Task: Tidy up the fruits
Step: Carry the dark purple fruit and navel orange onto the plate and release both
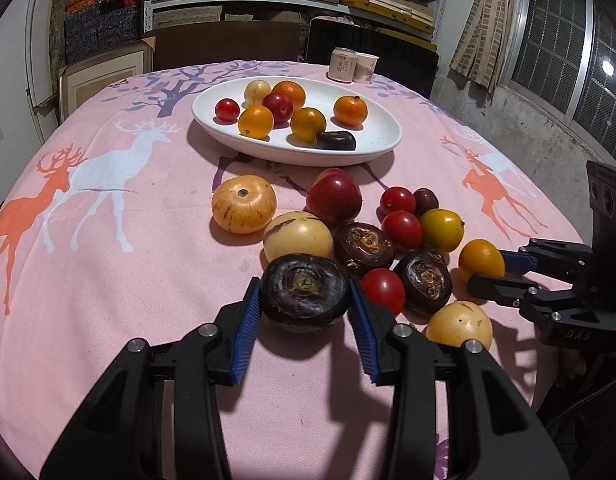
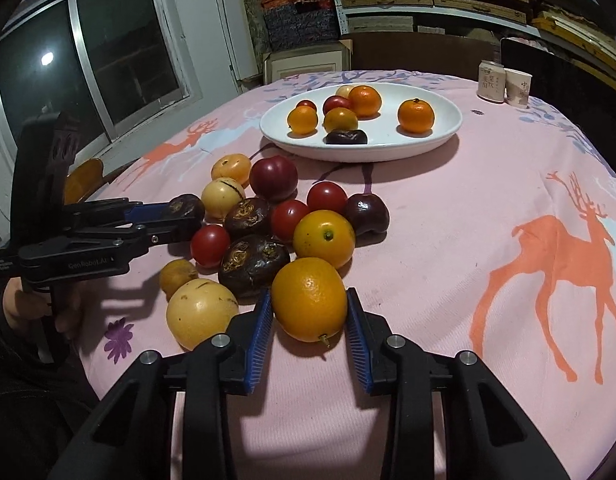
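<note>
The left gripper [image 1: 305, 304] has its fingers clamped on a dark purple, flattened round fruit [image 1: 303, 292], stem scar facing up. The right gripper [image 2: 310, 320] has its fingers closed on a round orange citrus [image 2: 310, 300] — stem tilted toward the camera. Both rest on the pink-clothed desk [image 1: 107, 280] at the pile's near edge; the white oval plate [image 1: 382, 132] lies straight ahead, beyond the pile.

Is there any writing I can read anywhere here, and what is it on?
"DAS": right tool, on its body.
"GenRobot.AI": left tool, on its side.
Small label at the left tool's rear: too small to read.
Can: Chinese print, too blurred.
Paper cup: Chinese characters, too blurred.
</note>
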### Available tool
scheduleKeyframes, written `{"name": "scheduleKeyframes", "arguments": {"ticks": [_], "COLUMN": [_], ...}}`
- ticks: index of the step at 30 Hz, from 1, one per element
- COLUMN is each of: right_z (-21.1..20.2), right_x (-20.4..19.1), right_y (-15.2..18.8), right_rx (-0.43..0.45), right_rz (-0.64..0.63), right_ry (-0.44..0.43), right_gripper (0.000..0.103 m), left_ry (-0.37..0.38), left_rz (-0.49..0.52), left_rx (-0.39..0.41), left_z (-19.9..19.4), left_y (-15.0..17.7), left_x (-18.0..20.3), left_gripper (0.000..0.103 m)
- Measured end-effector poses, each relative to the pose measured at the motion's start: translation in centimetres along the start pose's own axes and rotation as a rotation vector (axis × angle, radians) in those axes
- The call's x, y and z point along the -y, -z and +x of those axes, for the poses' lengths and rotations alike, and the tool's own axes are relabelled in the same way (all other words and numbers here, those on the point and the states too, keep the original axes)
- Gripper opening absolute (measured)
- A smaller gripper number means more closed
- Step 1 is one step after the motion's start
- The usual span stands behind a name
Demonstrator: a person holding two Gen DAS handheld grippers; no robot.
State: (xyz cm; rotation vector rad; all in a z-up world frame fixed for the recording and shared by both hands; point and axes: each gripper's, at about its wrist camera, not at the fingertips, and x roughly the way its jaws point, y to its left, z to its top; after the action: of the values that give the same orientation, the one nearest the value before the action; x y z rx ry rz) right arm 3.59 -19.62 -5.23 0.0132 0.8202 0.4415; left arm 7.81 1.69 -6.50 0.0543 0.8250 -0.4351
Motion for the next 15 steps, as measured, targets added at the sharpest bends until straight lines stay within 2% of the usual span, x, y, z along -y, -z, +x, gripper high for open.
{"name": "scheduleKeyframes", "arguments": {"ticks": [15], "right_z": [-1.5], "right_x": [1.7], "right_y": [0.0], "right_rx": [0.046], "right_rz": [0.071], "right_ry": [-0.015], "right_gripper": [0.036], "left_ry": [-0.021], "left_rz": [-0.008], "left_rx": [-0.012], "left_z": [0.3], "left_y": [0.0], "left_x": [-0.1], "left_gripper": [0.042]}}
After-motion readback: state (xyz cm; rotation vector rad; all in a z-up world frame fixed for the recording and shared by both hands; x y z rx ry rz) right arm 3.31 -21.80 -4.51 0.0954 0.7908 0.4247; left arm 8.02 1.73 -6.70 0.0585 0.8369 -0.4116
